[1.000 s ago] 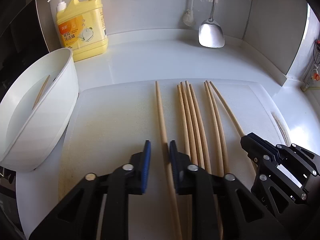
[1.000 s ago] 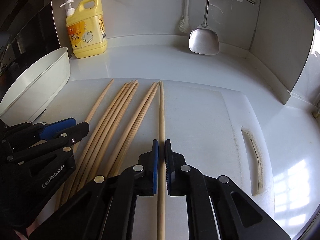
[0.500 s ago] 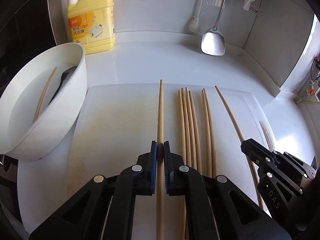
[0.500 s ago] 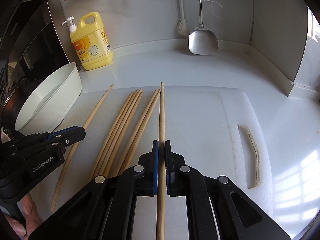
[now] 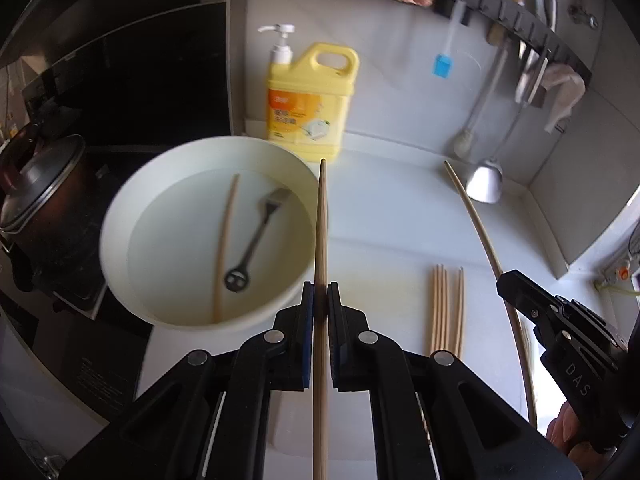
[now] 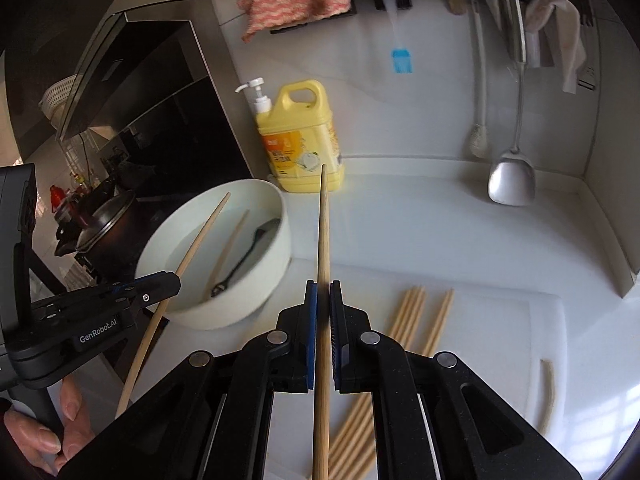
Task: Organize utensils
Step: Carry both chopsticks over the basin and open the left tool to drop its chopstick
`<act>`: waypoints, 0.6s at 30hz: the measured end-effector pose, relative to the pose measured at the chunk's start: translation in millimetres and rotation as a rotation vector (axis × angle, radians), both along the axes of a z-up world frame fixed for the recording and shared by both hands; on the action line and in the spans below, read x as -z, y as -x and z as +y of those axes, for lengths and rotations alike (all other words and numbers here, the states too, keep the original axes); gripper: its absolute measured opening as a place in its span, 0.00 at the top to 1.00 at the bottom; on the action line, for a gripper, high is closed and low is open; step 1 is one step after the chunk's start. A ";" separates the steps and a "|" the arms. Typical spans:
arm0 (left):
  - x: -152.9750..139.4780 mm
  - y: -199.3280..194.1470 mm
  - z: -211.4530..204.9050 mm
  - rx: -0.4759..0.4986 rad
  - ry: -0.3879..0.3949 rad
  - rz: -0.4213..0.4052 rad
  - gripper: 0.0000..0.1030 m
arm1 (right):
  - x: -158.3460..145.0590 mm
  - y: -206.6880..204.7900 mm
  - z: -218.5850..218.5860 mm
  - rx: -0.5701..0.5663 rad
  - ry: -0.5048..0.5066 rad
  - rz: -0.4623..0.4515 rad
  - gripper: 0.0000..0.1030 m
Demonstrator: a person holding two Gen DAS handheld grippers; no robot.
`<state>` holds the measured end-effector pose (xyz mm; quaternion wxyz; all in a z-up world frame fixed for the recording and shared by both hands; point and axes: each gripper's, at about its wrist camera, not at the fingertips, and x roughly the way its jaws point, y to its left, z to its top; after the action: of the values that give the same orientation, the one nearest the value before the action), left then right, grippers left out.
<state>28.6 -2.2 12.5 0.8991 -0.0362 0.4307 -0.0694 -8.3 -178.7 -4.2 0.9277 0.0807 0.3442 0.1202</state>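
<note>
Each gripper holds one long wooden chopstick in the air. My left gripper (image 5: 320,298) is shut on a chopstick (image 5: 321,232) whose tip points past the rim of the white bowl (image 5: 120,216). My right gripper (image 6: 323,296) is shut on another chopstick (image 6: 324,232), raised over the white cutting board (image 6: 500,320). Several chopsticks (image 5: 446,308) still lie side by side on the board. The bowl holds water, one chopstick (image 5: 226,236) and a dark fork (image 5: 256,236). In the right wrist view the left gripper (image 6: 176,280) and its chopstick (image 6: 192,248) hang by the bowl.
A yellow detergent bottle (image 5: 310,100) stands behind the bowl. A metal spatula (image 6: 512,176) and a brush (image 6: 478,140) hang on the back wall. A dark pot with a lid (image 5: 40,192) sits on the stove at left. The counter corner wall rises at right.
Both grippers have risen off the board, each lifting its chopstick. The left one closed on its chopstick at the start and has swung left toward the bowl.
</note>
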 end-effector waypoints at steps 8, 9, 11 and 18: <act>-6.5 -68.8 93.2 -0.049 0.011 -0.021 0.93 | -4.4 -80.0 96.7 -0.043 -0.087 0.034 0.94; -1.6 -78.5 100.9 -0.047 0.011 -0.015 0.93 | -0.8 -92.1 106.9 -0.041 -0.091 0.050 0.94; 10.8 -98.2 116.1 -0.040 0.017 0.012 0.93 | 8.5 -112.2 127.5 -0.032 -0.088 0.078 0.94; 57.5 -146.8 139.2 0.016 0.020 0.115 0.93 | 44.7 -164.5 171.5 0.024 -0.129 0.193 0.94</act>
<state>175.4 137.1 -45.0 0.8719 -0.0457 0.4813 -0.0785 156.2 -7.2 -48.9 0.8846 0.1552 0.4223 0.1227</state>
